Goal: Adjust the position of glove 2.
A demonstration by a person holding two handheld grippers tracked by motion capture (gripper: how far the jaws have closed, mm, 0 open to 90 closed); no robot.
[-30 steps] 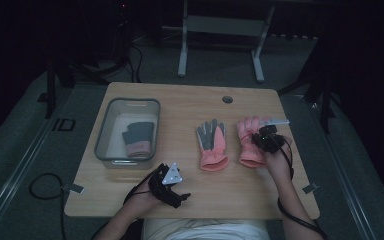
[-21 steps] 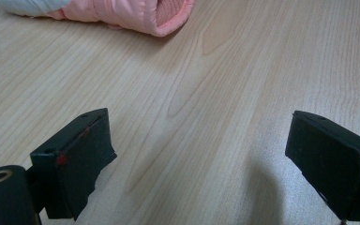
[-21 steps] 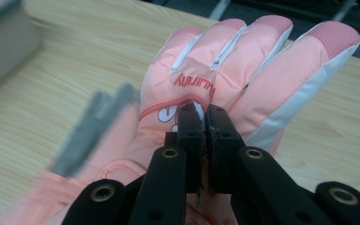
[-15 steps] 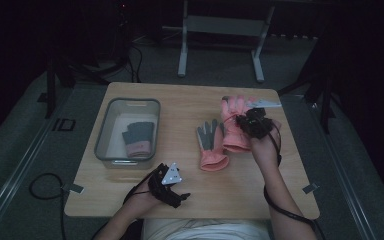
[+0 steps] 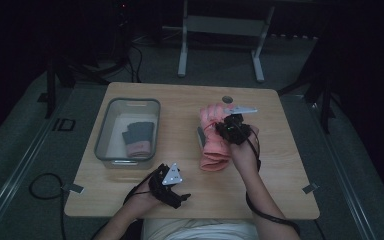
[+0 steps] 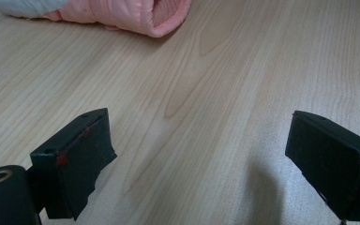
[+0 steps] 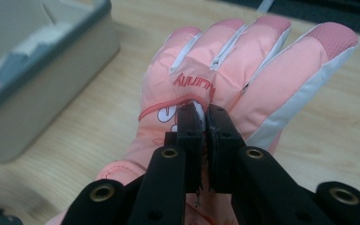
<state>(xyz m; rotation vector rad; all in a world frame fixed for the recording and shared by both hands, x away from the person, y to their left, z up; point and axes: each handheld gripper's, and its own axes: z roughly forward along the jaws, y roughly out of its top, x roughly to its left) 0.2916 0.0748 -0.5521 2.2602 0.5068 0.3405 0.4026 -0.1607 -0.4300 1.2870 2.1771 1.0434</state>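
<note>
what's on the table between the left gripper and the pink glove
Nothing: the left gripper view shows bare light wooden tabletop between the open left hand-held gripper and the padded pink glove's cuff.

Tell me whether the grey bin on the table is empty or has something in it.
Not empty. The high view shows the grey bin holding a dark grey glove with a pink cuff, lying flat on its bottom.

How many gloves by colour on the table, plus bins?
Pink gloves: 2, one pinched in the right gripper as pink glove, the other under it, pink cuff
Dark grey gloves: 1, in the bin
Bins: 1, grey bin
Total: 4
</note>
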